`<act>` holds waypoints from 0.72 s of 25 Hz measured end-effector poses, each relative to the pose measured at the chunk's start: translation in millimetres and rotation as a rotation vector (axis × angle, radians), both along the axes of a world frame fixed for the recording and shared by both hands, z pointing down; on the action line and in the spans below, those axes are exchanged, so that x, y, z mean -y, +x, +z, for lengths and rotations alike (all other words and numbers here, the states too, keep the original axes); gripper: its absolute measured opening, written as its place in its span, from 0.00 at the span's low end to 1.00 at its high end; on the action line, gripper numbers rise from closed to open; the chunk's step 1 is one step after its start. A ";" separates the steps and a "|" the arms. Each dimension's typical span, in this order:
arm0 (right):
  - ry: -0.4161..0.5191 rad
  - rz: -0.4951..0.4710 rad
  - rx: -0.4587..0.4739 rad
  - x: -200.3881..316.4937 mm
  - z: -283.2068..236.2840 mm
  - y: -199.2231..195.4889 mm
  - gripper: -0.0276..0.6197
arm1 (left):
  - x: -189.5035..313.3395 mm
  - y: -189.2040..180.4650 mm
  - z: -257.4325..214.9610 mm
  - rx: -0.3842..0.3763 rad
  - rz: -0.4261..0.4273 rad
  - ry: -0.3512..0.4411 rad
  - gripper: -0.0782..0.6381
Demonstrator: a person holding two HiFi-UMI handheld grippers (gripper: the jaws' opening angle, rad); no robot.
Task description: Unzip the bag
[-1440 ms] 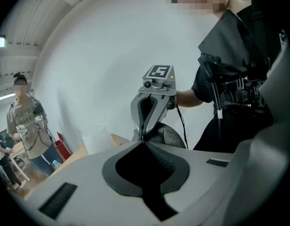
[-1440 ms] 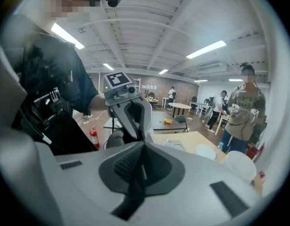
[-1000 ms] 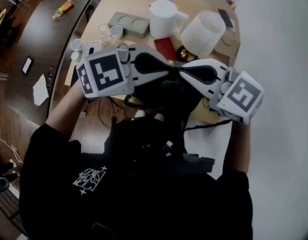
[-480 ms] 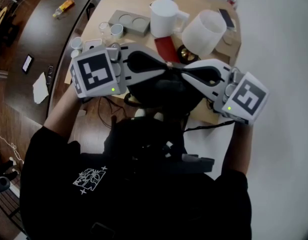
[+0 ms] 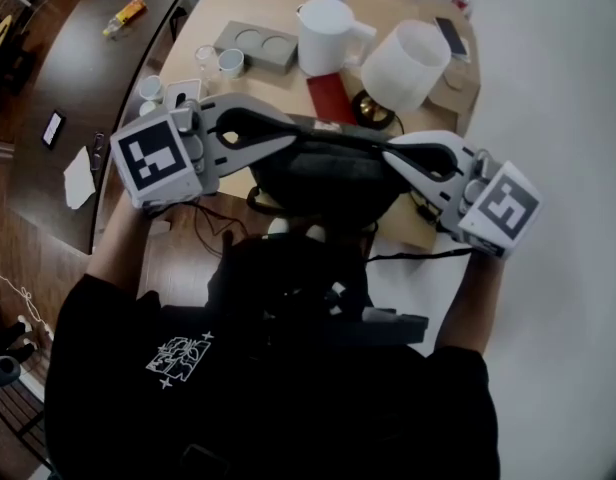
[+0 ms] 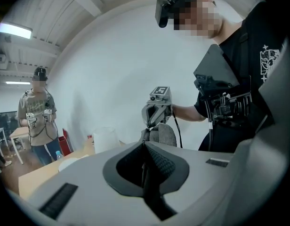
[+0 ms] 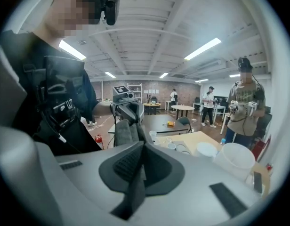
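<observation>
A dark grey fabric bag (image 5: 323, 173) hangs between my two grippers, over the near edge of the wooden table (image 5: 258, 3). My left gripper (image 5: 296, 138) is shut on the left end of the bag's top edge. My right gripper (image 5: 386, 151) is shut on the right end. In the left gripper view a dark strip of fabric is pinched in my left gripper (image 6: 145, 147), and the bag (image 6: 160, 133) and the right gripper (image 6: 157, 108) lie beyond. In the right gripper view my right gripper (image 7: 139, 147) pinches dark fabric likewise, with the bag (image 7: 124, 133) ahead. The zip itself is hidden.
On the table stand a white jug (image 5: 326, 36), a white bucket (image 5: 408, 63), a grey two-hole tray (image 5: 256, 46), small cups (image 5: 228, 62) and a red booklet (image 5: 331, 96). A dark table (image 5: 78, 78) with a phone (image 5: 54, 128) lies left. People (image 7: 244, 102) stand further off.
The left gripper has moved left and the two grippers have drawn apart. The bag's top edge is now stretched out wide between them.
</observation>
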State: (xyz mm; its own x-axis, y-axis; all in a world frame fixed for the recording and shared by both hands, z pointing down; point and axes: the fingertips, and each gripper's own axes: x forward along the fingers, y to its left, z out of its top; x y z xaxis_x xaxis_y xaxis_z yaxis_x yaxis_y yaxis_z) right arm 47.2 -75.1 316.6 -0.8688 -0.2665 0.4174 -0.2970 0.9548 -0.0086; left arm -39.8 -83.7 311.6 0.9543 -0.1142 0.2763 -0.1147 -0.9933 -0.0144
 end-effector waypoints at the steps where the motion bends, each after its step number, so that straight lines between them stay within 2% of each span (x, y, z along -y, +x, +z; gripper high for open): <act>1: 0.005 0.014 0.004 -0.3 1.8 4.3 0.07 | 0.6 -0.8 0.9 -0.004 -0.005 -0.008 0.12; 6: -0.024 0.111 0.091 2.7 13.7 33.4 0.07 | 3.7 -10.4 4.4 -0.012 -0.036 -0.022 0.12; 11: -0.039 0.179 0.070 6.4 21.1 59.6 0.07 | 14.6 -47.7 27.7 0.039 -0.109 -0.069 0.12; 14: -0.044 0.195 0.048 5.2 21.8 64.3 0.07 | 19.0 -61.0 40.8 0.020 -0.152 -0.108 0.12; 18: -0.084 0.214 0.105 1.6 18.6 63.0 0.07 | 22.5 -77.2 63.4 -0.017 -0.213 -0.172 0.12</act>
State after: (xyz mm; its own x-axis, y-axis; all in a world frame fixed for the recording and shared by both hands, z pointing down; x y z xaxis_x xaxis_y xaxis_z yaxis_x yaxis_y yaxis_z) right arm 110.2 -76.7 335.2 -0.8362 -0.4170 0.3561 -0.4853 0.8651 -0.1267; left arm -117.0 -106.2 374.9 0.9185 -0.2656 0.2930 -0.3200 -0.9345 0.1561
